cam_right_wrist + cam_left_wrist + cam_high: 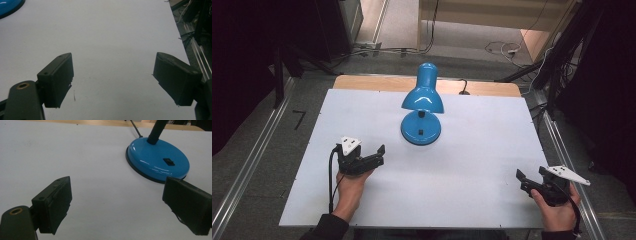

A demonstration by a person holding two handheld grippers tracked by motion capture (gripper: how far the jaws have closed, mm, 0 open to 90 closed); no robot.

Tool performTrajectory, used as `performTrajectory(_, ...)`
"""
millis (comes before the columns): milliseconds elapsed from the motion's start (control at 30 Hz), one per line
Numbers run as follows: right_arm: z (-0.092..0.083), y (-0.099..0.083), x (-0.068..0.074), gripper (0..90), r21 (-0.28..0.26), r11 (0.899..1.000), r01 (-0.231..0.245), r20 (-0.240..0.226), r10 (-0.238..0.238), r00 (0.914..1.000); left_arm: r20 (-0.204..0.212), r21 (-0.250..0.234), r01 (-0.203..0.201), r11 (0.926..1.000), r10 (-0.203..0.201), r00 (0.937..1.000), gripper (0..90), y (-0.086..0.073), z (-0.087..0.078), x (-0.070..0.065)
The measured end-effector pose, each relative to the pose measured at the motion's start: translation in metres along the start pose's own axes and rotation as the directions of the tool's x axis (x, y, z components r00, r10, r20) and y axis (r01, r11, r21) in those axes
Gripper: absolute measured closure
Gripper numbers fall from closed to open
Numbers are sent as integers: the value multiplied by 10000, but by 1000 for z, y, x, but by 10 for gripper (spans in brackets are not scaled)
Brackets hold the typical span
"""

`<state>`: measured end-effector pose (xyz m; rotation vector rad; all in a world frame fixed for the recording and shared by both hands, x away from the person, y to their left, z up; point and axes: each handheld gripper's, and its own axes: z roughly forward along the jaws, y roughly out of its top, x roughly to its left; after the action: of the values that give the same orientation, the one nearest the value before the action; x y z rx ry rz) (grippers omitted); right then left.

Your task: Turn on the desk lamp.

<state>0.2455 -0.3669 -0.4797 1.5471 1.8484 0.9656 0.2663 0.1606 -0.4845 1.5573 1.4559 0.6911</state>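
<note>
Nothing has been handled yet, as far as I can judge: the blue lamp (422, 107) stands upright on its round base (158, 161) toward the far middle of the white surface (472, 165), its shade tipped forward over the base, and neither of my claws touches it. My left claw (374, 155) hovers low over the surface, near the lamp on its near left side, with its jaws spread wide apart and nothing between them; in the left gripper view the base sits just beyond the right jaw, with the small black switch (169, 161) on top facing me and the dark bendy neck (156, 131) rising at the back. My right claw (527, 179) is well apart from the lamp, down near the right front corner of the surface, and it too stands open and empty; in the right gripper view I see bare white sheet between its jaws and just a sliver of the blue base at the top left corner. The cord (463, 89) runs off the back edge of the surface. So I judge the work is at its very start: the left claw is lined up toward the base, seemingly for the switch or a hold on the lamp, and the whole reach, the contact and whatever follows are left to do.
</note>
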Motion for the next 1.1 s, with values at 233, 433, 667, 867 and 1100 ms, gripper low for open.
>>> performTrajectory(233,0,0,0,150,-6,10000,-6,-33,6,10000,118,2,-15,10000,15,9999,93,2,6,-5)
performTrajectory(433,0,0,0,150,16,10000,-10,-39,10,10000,135,36,-37,10000,37,9999,94,4,9,-7)
performTrajectory(667,0,0,0,149,20,10000,25,-71,-24,10000,228,55,-67,10000,66,9997,95,6,13,-11)
performTrajectory(867,0,0,0,149,26,10000,23,-75,-23,10000,273,60,-84,9999,82,9996,102,8,18,-15)
performTrajectory(1100,1,0,-1,147,30,10000,19,-64,-19,10000,288,57,-50,10000,48,9996,107,10,21,-17)
